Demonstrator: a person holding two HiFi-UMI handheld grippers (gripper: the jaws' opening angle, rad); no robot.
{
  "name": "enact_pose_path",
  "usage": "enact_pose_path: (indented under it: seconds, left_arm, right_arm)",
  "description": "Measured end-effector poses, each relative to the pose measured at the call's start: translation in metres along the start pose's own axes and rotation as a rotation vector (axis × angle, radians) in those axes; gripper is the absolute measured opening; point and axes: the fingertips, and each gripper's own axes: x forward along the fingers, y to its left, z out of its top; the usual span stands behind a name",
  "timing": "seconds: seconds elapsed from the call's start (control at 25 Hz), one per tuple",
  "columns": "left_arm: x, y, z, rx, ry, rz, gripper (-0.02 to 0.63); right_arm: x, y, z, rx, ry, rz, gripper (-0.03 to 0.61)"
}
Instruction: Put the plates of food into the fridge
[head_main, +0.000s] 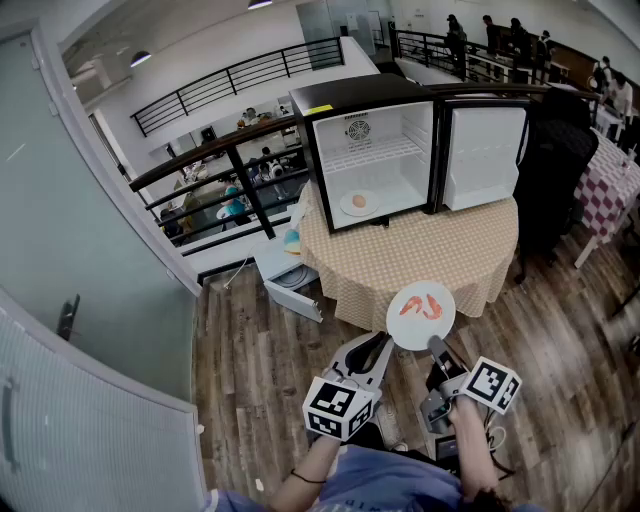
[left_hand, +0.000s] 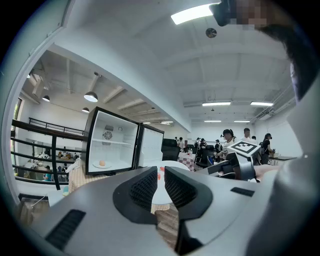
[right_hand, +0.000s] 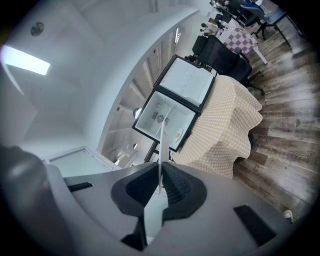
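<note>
At the near edge of the head view, the right tongs (head_main: 432, 345) are clenched on the near rim of a white plate (head_main: 420, 315) carrying red, shrimp-like food. The right gripper view shows the rim edge-on between the pads. The left tongs (head_main: 382, 344) sit just beside the plate's left rim, slightly parted and grasping nothing.

The plate hangs in the air short of the tabletop (head_main: 430, 255), roughly level.

The fridge (head_main: 372, 150) lies straight ahead of the right tongs, at the far side of the tabletop. Its door (head_main: 485, 155) is swung open to the right and its opening faces the person. A second plate (head_main: 358, 203) already occupies the left of the fridge floor.

Judgement: the carry runs forward over the cloth, and the right side of the floor appears free.
</note>
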Motion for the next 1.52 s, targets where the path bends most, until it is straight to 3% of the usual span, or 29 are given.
enact_pose_path:
  seconds: [0.6,1.08,1.52]
  left_arm:
    - [0.011,0.03,-0.004,-0.024,0.021,0.023,0.038]
    - [0.103,0.118,0.022,-0.021,0.006,-0.016,0.038]
    - [0.171,0.198,0.043,-0.009,0.014,-0.089,0.038]
  right_arm:
    - [0.037,-0.008,0.01,0.02,0.023,0.011,0.028]
    - [0.145,-0.016,0.062,0.054,0.027,0.023,0.028]
    - [0.241,-0.02,0.099,0.07,0.024,-0.032,0.028]
